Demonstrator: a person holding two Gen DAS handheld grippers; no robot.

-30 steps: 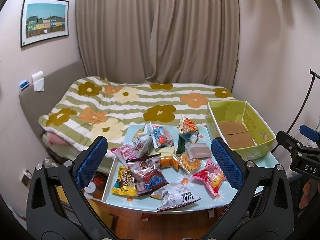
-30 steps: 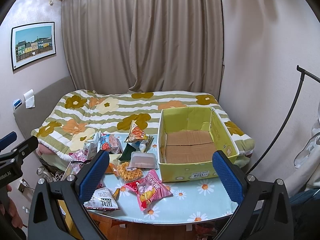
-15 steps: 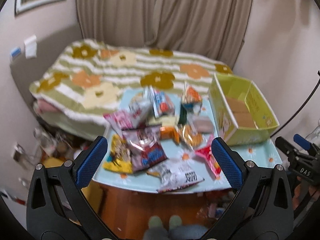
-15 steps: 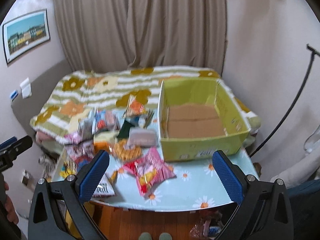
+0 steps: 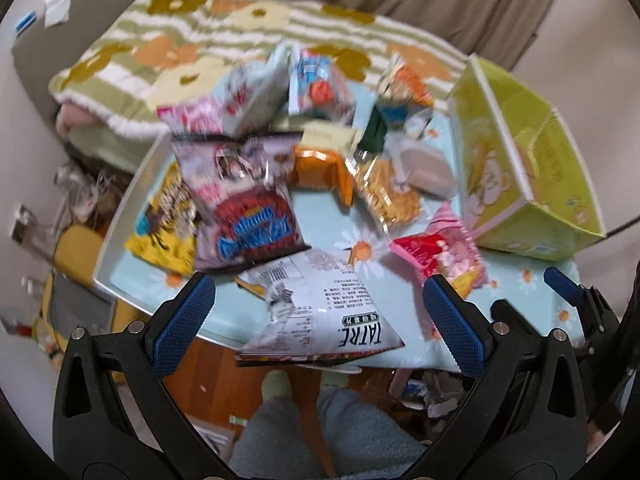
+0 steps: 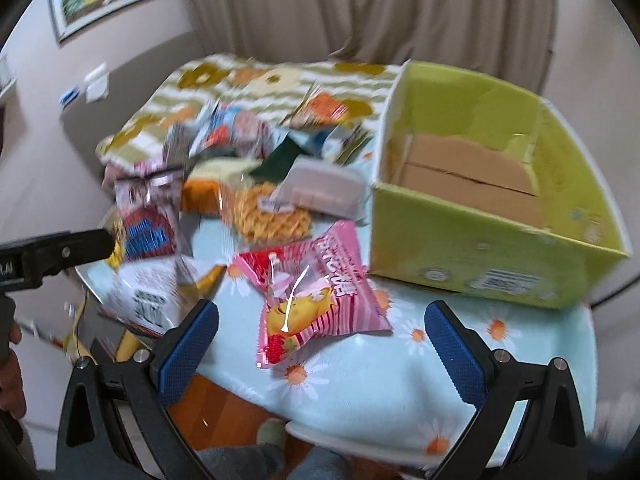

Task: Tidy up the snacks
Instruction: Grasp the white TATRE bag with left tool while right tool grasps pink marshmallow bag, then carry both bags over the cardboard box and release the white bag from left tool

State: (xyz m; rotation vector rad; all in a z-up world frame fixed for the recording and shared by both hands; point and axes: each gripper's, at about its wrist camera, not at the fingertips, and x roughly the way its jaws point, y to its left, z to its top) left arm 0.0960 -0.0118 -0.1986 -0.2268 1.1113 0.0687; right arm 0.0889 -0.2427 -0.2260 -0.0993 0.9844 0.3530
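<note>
Behind everything lies a bed (image 5: pixel 224 40) under a green-striped flowered cover, with beige curtains (image 6: pixel 360 4) above it. Nearer stands the counter (image 6: pixel 400 380) in a pale blue daisy cloth. A lime-green cardboard box (image 6: pixel 480 272) sits ahead and to the right of the right tool (image 6: pixel 322 350), its brown floor bare. Snack packets crowd ahead of the left tool (image 5: pixel 320 312), blurred so their print is mostly unreadable. A white bag (image 5: pixel 320 316) lies between that tool's wide-spread fingers, seemingly just beyond the blue pads. A pink strawberry packet (image 6: pixel 316 296) lies just ahead of the right tool, whose fingers are likewise spread wide, holding nothing.
</note>
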